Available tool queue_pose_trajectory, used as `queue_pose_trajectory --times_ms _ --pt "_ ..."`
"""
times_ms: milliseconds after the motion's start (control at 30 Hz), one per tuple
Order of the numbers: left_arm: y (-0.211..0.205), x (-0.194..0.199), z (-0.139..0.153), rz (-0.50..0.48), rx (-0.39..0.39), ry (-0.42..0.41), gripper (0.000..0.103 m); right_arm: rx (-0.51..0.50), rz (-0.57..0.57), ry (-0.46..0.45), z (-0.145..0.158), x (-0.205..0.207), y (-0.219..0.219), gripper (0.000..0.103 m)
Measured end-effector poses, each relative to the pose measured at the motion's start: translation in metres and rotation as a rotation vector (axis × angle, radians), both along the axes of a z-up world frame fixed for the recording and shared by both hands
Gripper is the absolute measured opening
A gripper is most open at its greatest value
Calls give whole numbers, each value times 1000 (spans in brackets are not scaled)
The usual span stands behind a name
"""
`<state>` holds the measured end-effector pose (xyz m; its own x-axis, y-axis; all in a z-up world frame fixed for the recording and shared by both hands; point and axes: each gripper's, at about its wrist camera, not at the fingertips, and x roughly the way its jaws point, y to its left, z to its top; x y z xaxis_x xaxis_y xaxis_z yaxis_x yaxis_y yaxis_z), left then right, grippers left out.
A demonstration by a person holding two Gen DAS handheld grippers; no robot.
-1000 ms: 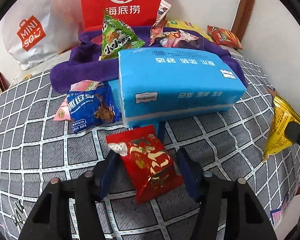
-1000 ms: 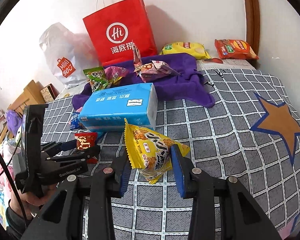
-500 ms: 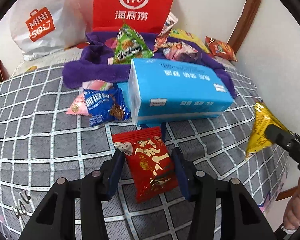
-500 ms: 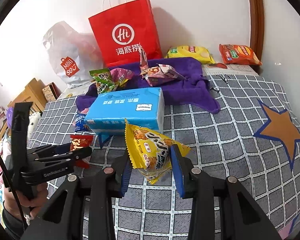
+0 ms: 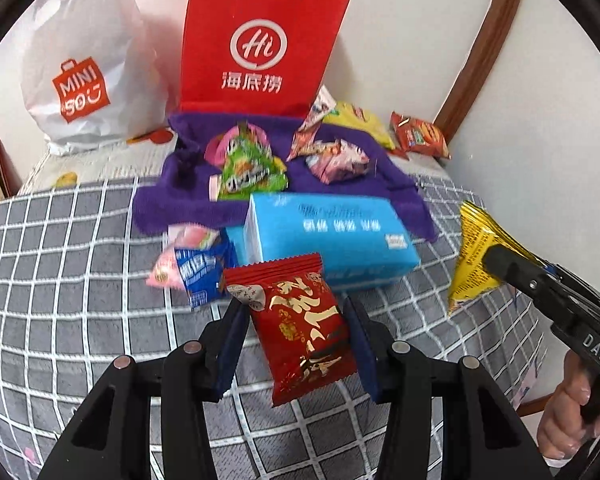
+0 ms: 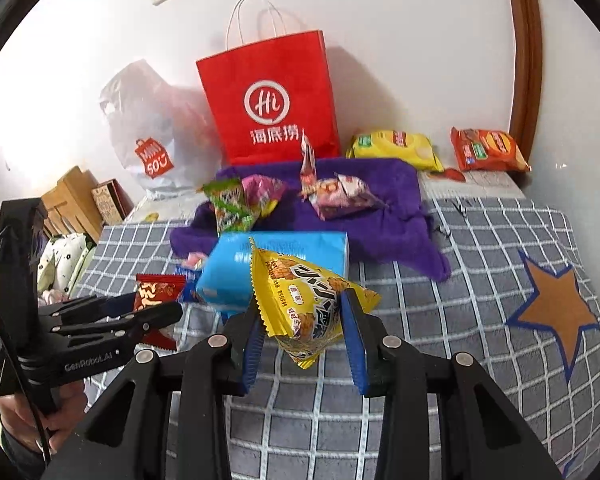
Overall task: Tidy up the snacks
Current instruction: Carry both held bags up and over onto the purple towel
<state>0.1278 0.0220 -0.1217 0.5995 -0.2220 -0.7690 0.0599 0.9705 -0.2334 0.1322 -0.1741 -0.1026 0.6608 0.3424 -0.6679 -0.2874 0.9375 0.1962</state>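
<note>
Gripping red packet (image 5: 300, 332) and yellow packet (image 6: 306, 308).

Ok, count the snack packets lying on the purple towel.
4 that I can make out: a green packet with a pink one behind it at the left, a tall upright one, a pinkish one beside it. More may be hidden.

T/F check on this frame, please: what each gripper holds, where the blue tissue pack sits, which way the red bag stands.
1. The left gripper is shut on a red snack packet. True.
2. The right gripper is empty. False: it is shut on a yellow snack bag.
3. The blue tissue pack lies on the checked bedspread, in front of the purple cloth. True.
4. The red paper bag lies flat. False: it stands upright at the wall.
</note>
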Motion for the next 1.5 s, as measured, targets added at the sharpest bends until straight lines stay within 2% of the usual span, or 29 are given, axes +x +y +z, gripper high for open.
queue_pose_trajectory --times_ms 433,633,933,1100,1233,1333,1500 --pt "18 58 36 -1 -26 -41 46 11 10 -72 36 67 20 36" --pt "33 92 46 22 -28 -58 46 45 35 -47 41 115 24 36" --pt "37 145 54 25 -53 -77 46 56 7 -54 51 178 20 36" --pt "30 168 46 18 -58 -76 46 13 -33 -10 40 211 17 36" --pt "24 187 32 7 -36 -60 47 0 -64 44 17 229 11 36" --pt "21 197 24 1 -28 -49 47 -21 -68 96 3 242 9 36" --pt "18 205 8 -6 -55 -41 47 -59 -23 126 -11 245 13 37"
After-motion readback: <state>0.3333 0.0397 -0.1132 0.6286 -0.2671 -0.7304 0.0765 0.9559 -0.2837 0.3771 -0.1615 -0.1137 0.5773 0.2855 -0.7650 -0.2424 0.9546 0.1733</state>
